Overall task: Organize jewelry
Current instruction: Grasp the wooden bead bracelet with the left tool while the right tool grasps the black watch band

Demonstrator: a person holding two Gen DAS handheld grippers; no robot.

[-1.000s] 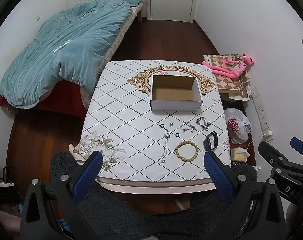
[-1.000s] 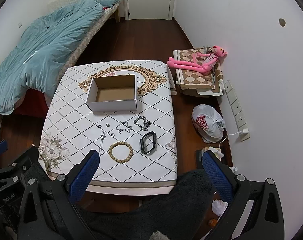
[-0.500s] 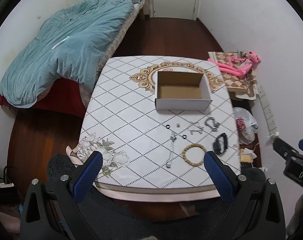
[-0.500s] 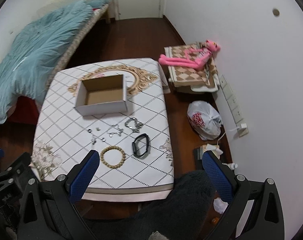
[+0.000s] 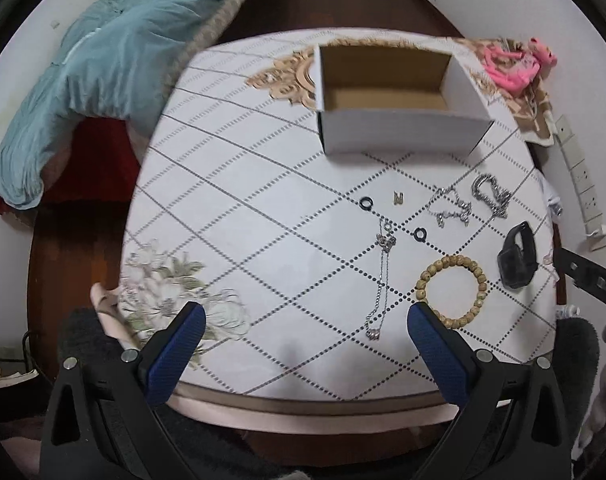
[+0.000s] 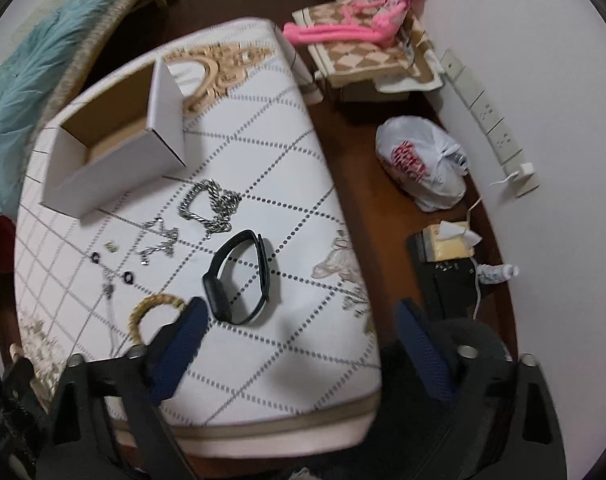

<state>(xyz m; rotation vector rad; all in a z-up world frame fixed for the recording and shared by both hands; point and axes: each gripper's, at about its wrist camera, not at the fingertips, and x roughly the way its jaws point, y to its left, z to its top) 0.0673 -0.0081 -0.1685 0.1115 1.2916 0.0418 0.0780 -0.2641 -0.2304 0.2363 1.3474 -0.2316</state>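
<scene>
An open white cardboard box (image 5: 399,128) stands at the far side of the quilted table (image 5: 243,208); it also shows in the right wrist view (image 6: 115,168). In front of it lie a wooden bead bracelet (image 5: 451,290), a black watch band (image 5: 517,256) (image 6: 239,280), a thick silver chain (image 5: 489,196) (image 6: 209,204), a thin silver chain (image 5: 451,208), a long necklace (image 5: 383,280) and small rings (image 5: 366,202). My left gripper (image 5: 303,328) is open and empty over the near table edge. My right gripper (image 6: 299,320) is open and empty just in front of the watch band.
A bed with a teal duvet (image 5: 95,72) stands left of the table. A pink plush toy (image 6: 355,28) on patterned boxes, a white plastic bag (image 6: 419,164) and a tissue box (image 6: 451,240) sit on the floor to the right by the wall.
Both grippers have come down and forward toward the table. The right one has swung so the watch band is now close in front of it. Both stay open.
</scene>
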